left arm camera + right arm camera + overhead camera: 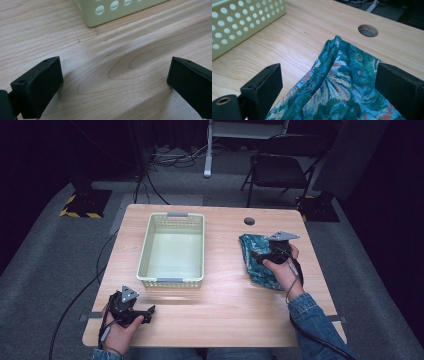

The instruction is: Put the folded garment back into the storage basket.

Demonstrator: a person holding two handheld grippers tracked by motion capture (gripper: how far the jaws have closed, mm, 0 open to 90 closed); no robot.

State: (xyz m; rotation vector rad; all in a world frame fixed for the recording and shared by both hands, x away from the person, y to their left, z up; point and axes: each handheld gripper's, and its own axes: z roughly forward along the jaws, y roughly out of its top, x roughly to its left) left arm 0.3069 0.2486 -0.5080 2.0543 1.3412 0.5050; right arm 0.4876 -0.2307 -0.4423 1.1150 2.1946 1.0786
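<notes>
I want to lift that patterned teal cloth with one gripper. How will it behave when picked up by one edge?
The teal cloth lies in soft folds with a raised ridge, so it probably drapes limply and hangs down rather than holding its shape. It looks thin, likely light. The right gripper, jaws open around the cloth, may catch only one layer.

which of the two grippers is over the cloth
The right gripper, at the table's right side: its open jaws straddle the teal patterned cloth. The left gripper sits open above bare wood near the cream basket, with nothing between its jaws.
</notes>
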